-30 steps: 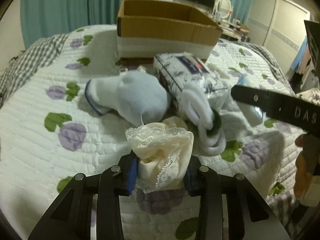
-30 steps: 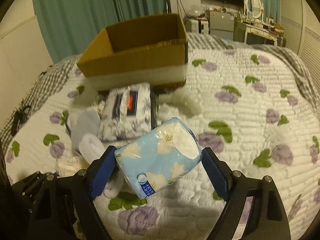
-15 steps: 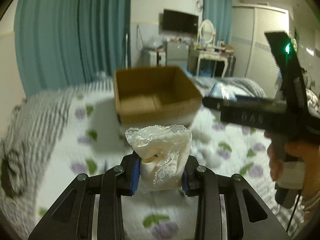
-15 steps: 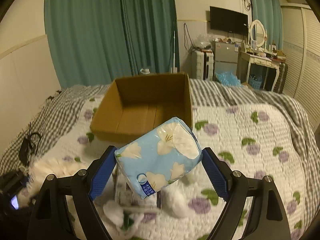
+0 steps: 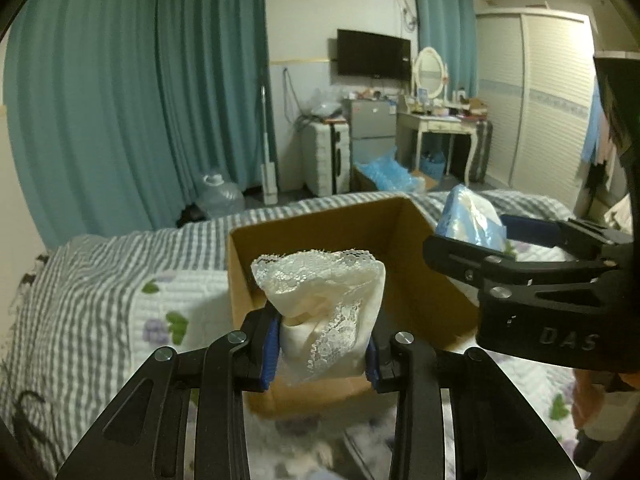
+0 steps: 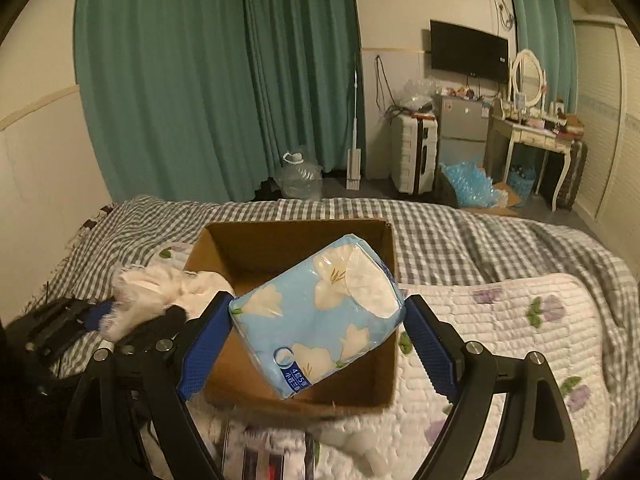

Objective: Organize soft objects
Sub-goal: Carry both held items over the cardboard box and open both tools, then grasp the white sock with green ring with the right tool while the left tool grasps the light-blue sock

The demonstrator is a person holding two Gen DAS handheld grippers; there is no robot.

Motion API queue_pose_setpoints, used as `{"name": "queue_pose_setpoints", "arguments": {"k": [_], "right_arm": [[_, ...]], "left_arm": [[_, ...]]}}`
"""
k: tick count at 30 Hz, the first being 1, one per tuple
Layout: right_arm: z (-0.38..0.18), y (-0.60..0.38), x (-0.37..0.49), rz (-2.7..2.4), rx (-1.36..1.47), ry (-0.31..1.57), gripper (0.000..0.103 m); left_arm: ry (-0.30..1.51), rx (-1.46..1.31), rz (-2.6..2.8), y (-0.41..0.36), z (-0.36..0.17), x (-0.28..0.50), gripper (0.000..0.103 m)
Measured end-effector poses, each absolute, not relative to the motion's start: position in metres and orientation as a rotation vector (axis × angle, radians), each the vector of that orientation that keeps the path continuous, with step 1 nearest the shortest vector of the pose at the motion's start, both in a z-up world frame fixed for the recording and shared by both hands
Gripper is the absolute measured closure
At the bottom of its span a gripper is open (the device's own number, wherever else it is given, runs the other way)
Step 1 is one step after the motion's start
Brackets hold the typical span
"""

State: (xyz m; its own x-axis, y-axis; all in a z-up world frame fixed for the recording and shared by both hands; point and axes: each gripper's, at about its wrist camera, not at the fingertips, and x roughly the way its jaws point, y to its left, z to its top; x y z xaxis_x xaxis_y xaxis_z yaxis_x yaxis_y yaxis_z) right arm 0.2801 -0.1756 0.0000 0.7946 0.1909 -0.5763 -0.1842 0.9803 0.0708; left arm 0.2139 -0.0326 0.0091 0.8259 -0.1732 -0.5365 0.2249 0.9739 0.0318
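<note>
Above the quilted bed, both tongs are hanging over an open cardboard box. Left tongs are gripping a bunched cream lace cloth between blue pads, holding it in front of the box's near wall. Right tongs are clamping a blue floral tissue pack, tilted, over the box's open interior. From the left wrist view, the right tongs are sitting just to the right of the box. Teal curtains are hanging behind the bed.
</note>
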Motion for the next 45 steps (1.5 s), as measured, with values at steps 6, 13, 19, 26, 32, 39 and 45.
{"name": "queue_pose_setpoints", "arguments": {"k": [6,13,19,26,32,39,45], "right_arm": [[-0.020,-0.179,0.308,0.181,0.029,0.636,0.008],[-0.018,-0.198,0.308,0.164,0.096,0.628,0.004],[0.019,-0.202,0.266,0.140,0.042,0.566,0.003],[0.075,-0.203,0.177,0.083,-0.016,0.441,0.002],[0.075,-0.186,0.117,0.089,-0.052,0.451,0.002],[-0.009,-0.169,0.082,0.098,-0.043,0.593,0.002],[-0.082,-0.161,0.076,0.111,-0.072,0.737,0.002]], "left_arm": [[0.594,0.133,-0.186,-0.038,-0.021,0.250,0.013],[0.590,0.138,-0.105,-0.032,-0.032,0.257,0.011],[0.530,0.147,-0.108,-0.025,-0.004,0.227,0.011],[0.452,0.127,-0.079,-0.004,0.046,0.162,0.011],[0.449,0.052,-0.031,0.015,0.053,0.116,0.011],[0.503,0.065,-0.020,0.021,0.013,0.076,0.011],[0.595,0.103,-0.026,0.021,-0.050,0.056,0.011]]}}
